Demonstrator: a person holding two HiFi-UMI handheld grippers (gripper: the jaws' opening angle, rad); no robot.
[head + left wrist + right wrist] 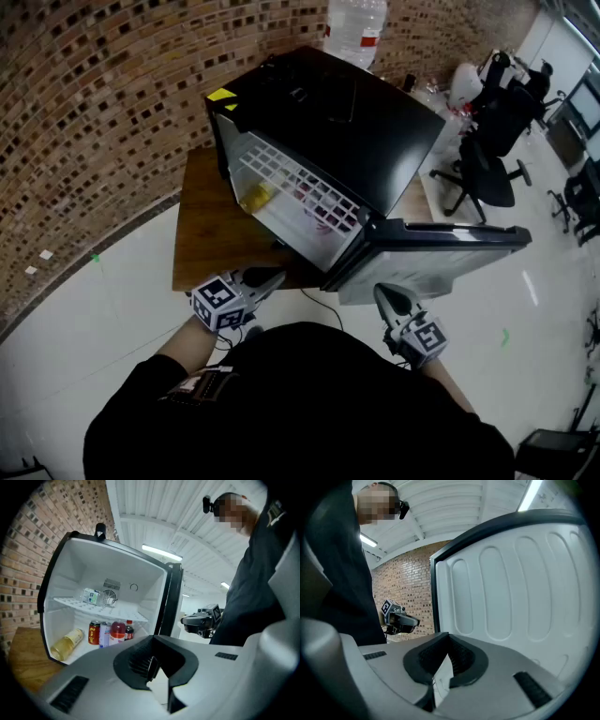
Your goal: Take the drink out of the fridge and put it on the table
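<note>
Drinks [111, 633] upright in open fridge [75, 569], yellow bottle [67, 644] lying, left gripper [157, 684], right gripper [436, 686], jaws closed, empty

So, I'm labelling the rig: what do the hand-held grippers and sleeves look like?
The left hand-held gripper and right hand-held gripper each have a pale grey shell, black ribbed pads and a marker cube of black-and-white squares. The person wears black sleeves.

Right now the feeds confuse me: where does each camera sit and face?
Head view: on the head, facing steeply down at the fridge; arms, left tongs, right tongs show.
Left gripper view: on left tongs, facing the drinks; own tongs, torso show.
Right gripper view: on right tongs, facing the door; own tongs, torso show.
Shared: each gripper view shows the other tongs.
</note>
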